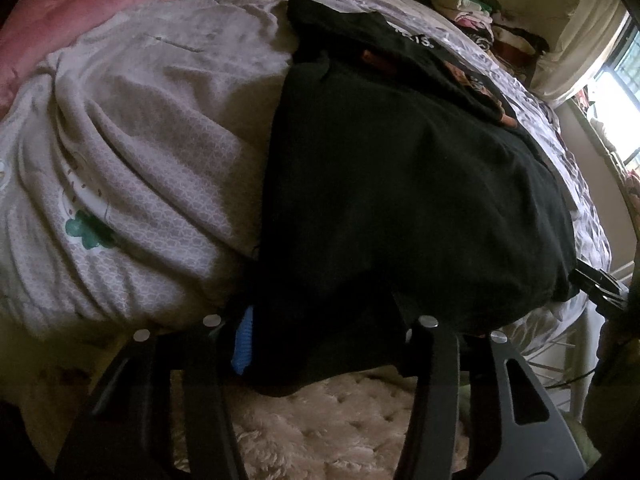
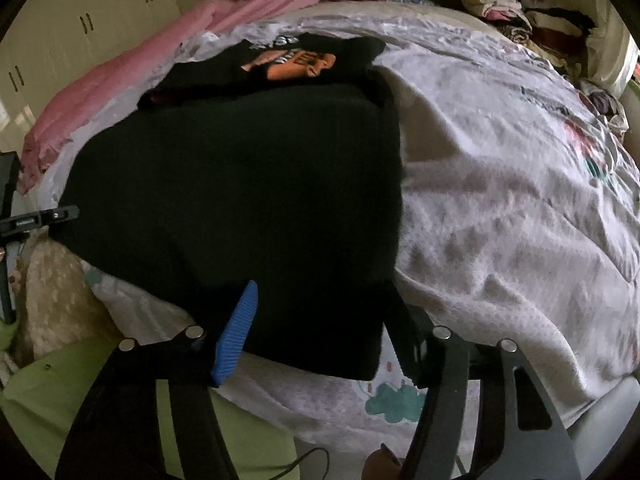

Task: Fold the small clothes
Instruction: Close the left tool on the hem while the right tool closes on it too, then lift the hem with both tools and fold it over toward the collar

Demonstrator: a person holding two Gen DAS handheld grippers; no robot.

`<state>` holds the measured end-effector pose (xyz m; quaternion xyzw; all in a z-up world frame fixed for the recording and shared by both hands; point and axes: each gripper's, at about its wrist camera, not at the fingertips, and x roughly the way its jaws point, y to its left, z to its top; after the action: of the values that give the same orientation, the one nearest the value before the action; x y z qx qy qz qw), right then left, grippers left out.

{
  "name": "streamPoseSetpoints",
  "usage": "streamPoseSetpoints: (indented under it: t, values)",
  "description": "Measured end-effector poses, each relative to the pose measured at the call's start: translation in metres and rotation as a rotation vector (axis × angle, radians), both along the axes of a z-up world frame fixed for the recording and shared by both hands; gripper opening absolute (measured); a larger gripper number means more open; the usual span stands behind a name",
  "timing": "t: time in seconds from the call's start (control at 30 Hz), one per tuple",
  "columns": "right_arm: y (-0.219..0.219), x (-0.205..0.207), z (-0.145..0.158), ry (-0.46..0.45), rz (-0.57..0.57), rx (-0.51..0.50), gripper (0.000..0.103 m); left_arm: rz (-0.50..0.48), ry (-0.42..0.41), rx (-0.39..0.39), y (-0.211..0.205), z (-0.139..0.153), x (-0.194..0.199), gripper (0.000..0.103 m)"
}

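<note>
Black shirt (image 2: pixel 240 200) spread flat on the bed (image 2: pixel 500 200), printed front partly showing at the far end, near hem hanging just over the bed's edge. Laid out this way so both near corners can be taken at once and carried over in a single fold.

Left tool (image 1: pixel 324 336) down at the shirt's near left corner, dark cloth bunched between its arms and draping past the blue pad (image 1: pixel 243 340); half closed, apparently pinching the hem, though too dark there to be sure of the pads' contact. Set at the corner, likely, to keep the edge straight when lifted.

Right tool (image 2: pixel 320 328) at the near right corner, cloth lying between the fingers (image 2: pixel 236 328), partway closed and not clearly pressing yet. Matching placement on the opposite corner, presumably for an even fold.

Pink blanket (image 2: pixel 120 92) bunched along the far side, stacked clothes (image 2: pixel 512 8) at the head, well apart from the shirt. Fluffy rug (image 1: pixel 320 420) below the bed's edge.

Fold itself not yet begun, judging by the flat lie.
</note>
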<state>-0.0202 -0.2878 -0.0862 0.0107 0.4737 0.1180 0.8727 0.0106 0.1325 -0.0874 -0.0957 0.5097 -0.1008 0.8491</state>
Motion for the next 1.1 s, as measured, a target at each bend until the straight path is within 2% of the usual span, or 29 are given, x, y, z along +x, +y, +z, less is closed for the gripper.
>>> streamPoseSetpoints:
  t: [0.13, 0.2, 0.23, 0.27, 0.3, 0.33, 0.43, 0.53, 0.6, 0.93, 1.1]
  values:
    - [-0.007, 0.002, -0.011, 0.021, -0.01, 0.034, 0.059, 0.002, 0.0, -0.003, 0.0, -0.001, 0.0, 0.044]
    - [-0.008, 0.001, -0.011, 0.021, -0.004, 0.038, 0.056, 0.002, -0.006, -0.001, -0.001, 0.0, -0.001, 0.041]
    - [-0.007, 0.001, -0.01, 0.021, 0.001, 0.036, 0.051, 0.0, -0.01, 0.004, -0.002, 0.0, -0.002, 0.037]
    - [-0.007, 0.0, -0.009, 0.02, 0.013, 0.041, 0.035, -0.005, -0.016, 0.008, -0.004, 0.0, -0.002, 0.034]
    - [-0.007, -0.002, -0.007, 0.013, 0.025, 0.048, 0.018, -0.011, -0.021, 0.009, -0.006, 0.002, -0.003, 0.025]
    - [-0.007, -0.003, -0.003, 0.001, 0.03, 0.054, 0.013, -0.022, -0.026, 0.005, -0.007, 0.004, -0.003, 0.02]
    - [-0.007, -0.007, 0.008, -0.034, 0.041, 0.063, 0.011, -0.036, -0.036, 0.001, -0.008, 0.012, -0.005, 0.008]
    - [-0.009, -0.008, 0.022, -0.073, 0.05, 0.088, 0.01, -0.038, -0.051, -0.04, -0.002, 0.022, -0.008, 0.003]
    - [-0.012, -0.007, 0.032, -0.101, 0.05, 0.108, 0.009, -0.039, -0.062, -0.068, 0.001, 0.029, -0.009, 0.003]
    - [-0.023, -0.004, 0.075, -0.228, 0.04, 0.174, 0.009, -0.056, -0.145, -0.069, -0.003, 0.066, -0.009, 0.003]
    - [-0.031, -0.001, 0.086, -0.275, -0.019, 0.19, 0.009, -0.038, -0.167, -0.087, 0.002, 0.079, -0.003, 0.003]
